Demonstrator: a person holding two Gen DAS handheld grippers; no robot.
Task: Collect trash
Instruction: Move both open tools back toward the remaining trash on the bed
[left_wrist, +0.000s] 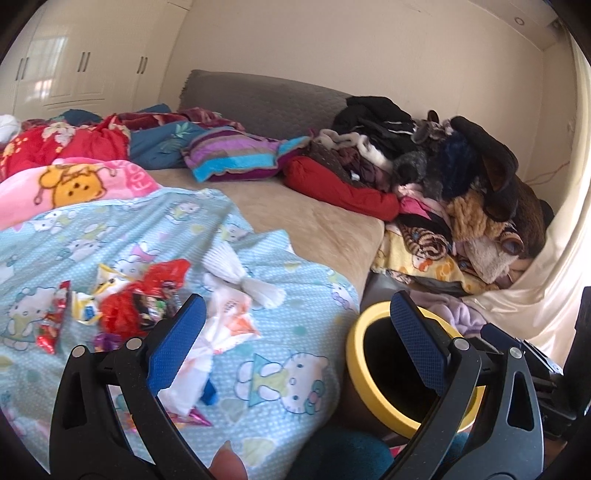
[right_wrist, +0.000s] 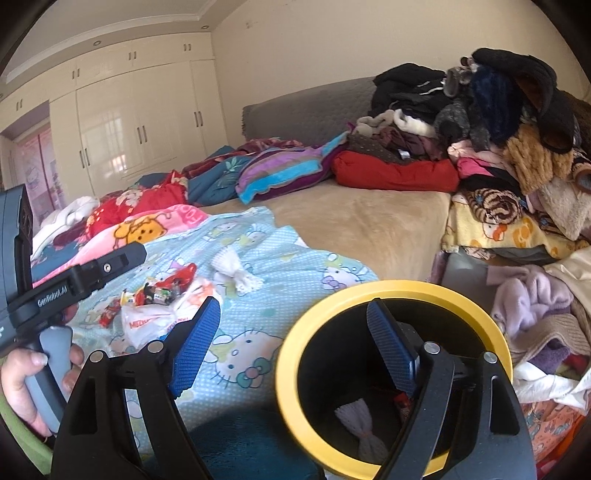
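— Trash wrappers (left_wrist: 147, 299) lie on the bed sheet (left_wrist: 288, 413), ahead-left of the left claw (left_wrist: 299, 328)?
— Yes. Both claws stand wide, empty; the bin (right_wrist: 391, 291) sits under the right claw (right_wrist: 295, 332).

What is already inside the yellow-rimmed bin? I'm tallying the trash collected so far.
Inside the bin, a white tasselled bundle lies at the bottom with a bit of red wrapper beside it. The right gripper's finger hides the rest.

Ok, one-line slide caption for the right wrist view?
Open right gripper over the yellow-rimmed bin, a white bundle inside; wrappers lie on the blue cartoon blanket.
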